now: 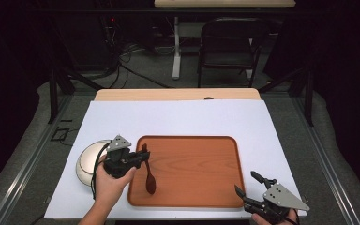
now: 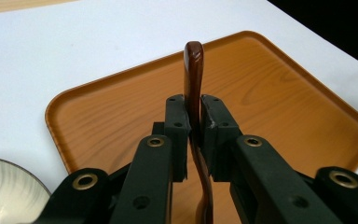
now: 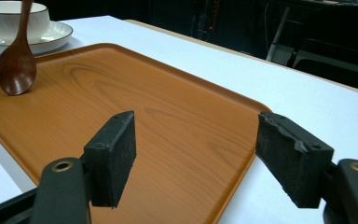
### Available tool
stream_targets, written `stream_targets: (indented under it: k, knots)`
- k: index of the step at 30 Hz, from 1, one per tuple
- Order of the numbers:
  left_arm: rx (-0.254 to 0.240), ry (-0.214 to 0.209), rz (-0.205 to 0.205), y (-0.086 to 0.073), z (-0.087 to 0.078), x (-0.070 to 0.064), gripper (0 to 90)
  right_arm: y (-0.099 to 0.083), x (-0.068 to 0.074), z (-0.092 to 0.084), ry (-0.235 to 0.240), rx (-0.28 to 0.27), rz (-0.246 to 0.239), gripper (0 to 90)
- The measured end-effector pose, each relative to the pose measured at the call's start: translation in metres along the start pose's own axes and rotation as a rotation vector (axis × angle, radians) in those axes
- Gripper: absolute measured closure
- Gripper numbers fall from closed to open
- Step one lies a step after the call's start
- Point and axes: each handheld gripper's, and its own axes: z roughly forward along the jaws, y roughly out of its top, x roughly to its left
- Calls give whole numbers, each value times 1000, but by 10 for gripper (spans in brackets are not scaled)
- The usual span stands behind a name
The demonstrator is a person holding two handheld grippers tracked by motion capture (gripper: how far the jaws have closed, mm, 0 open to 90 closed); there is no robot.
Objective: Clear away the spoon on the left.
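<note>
At the table's left edge, a white bowl point(image 1: 88, 161) on its plate. Just right of it, left gripper point(image 1: 143, 154) clamped narrowly on the wooden spoon point(image 1: 149, 180) by mid-handle, spoon bowl resting near the tray's point(image 1: 192, 164) left rim. Probably light, stiff, glossy enough to slip; best gripped mid-handle. By the tray's near right corner, right gripper point(image 1: 248, 183) spread wide, holding nothing.

Black tongs point(image 2: 194, 122) clamp a dark wooden spoon handle point(image 2: 194, 79) upright above an orange wood-grain tray point(image 2: 270, 93) on a white-covered bench point(image 2: 74, 42), a bowl's rim point(image 2: 4, 186) at lower left.
</note>
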Motion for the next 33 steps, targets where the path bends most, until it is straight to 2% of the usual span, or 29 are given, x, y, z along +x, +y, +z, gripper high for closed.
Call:
stream_targets:
  k: [8,21,30,33]
  knots:
    - [25,16,-60,1,24,11,800,0,0,0,4,-3,-7,286]
    - [54,30,-158,-3,51,32,786,0,0,0,8,-3,-6,289]
    - [68,41,-208,-8,64,43,777,0,0,0,8,-6,4,289]
    - [77,43,-213,-8,69,44,775,-1,-1,1,8,-4,4,289]
